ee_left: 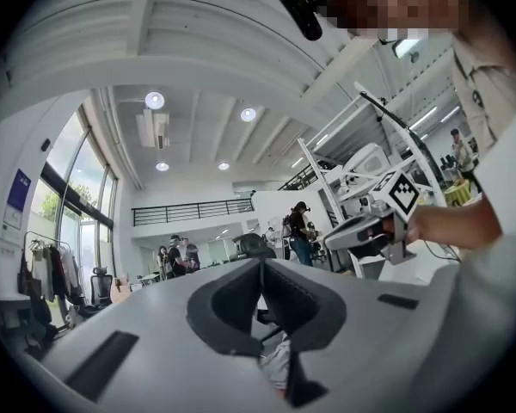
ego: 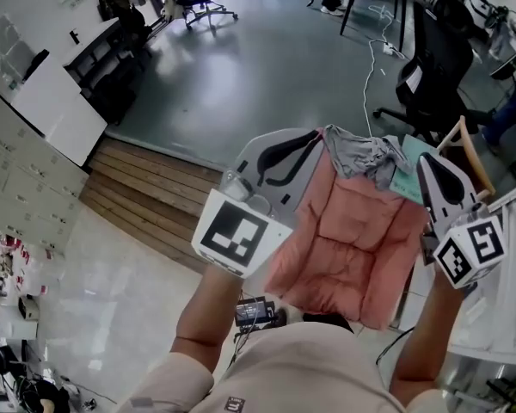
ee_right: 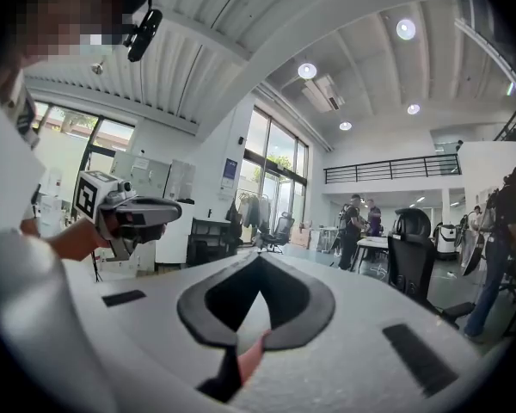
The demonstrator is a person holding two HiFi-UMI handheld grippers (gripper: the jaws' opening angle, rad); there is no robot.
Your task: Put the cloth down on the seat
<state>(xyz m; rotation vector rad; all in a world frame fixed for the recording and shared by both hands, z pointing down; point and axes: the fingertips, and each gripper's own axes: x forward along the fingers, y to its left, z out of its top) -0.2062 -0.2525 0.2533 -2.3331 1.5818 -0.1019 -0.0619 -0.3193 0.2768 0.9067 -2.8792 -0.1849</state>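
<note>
Cloth [ego: 348, 239], pink and quilted, hangs spread in the air between the two grippers, above the floor [ego: 267, 67]. The left gripper [ego: 320, 134] has its jaws clamped on the cloth's bunched grey top edge. The right gripper [ego: 420, 158] has its jaws pinched on a pink corner.

open floor [ego: 267, 58] ahead; office chair [ego: 430, 93] rt, wood steps [ego: 146, 188] lt

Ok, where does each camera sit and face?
Head view: on the person's head, steeply down at the pink cloth and grey cloth; forearms, left tongs, right tongs show.
Left gripper view: on left tongs, level across the hall; right hand shows.
Right gripper view: on right tongs, toward windows; left hand shows.
Shared: each gripper view sees the other tongs.
</note>
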